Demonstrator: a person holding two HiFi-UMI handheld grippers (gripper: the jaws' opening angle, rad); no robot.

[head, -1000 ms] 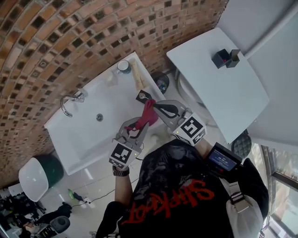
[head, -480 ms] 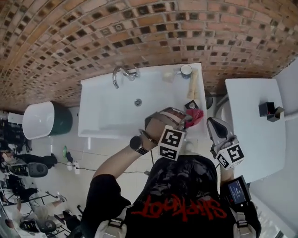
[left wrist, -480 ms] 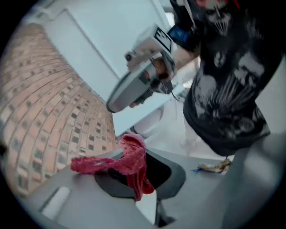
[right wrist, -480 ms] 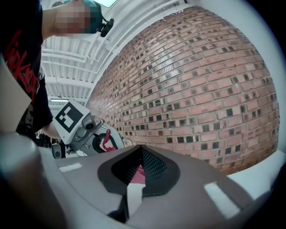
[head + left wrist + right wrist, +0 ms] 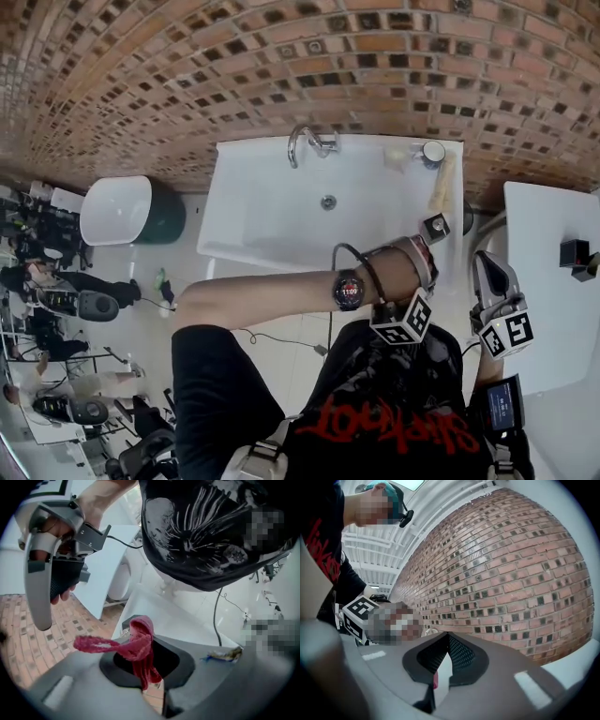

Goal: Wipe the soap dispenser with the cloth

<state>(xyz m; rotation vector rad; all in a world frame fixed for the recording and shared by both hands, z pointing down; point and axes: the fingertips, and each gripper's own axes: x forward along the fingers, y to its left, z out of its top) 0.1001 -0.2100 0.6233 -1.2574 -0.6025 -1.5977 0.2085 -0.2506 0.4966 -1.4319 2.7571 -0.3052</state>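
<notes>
A: Left gripper (image 5: 145,665)?
B: Clamped on the red cloth (image 5: 137,644), which flops limp out of the jaws. Right gripper (image 5: 445,651) is closed and empty (only brick wall (image 5: 511,564) beyond it).
A: And the soap dispenser (image 5: 435,227)?
B: On the right rim of the sink (image 5: 262,234), just beside the left gripper's tip. It's probably light, slick and tippy; I'd steady its body low and wipe gently.

head view: steeply down on sink (image 5: 262,220) — brick wall (image 5: 187,75) | left gripper view: toward person (image 5: 211,527) | right gripper view: same wall
</notes>
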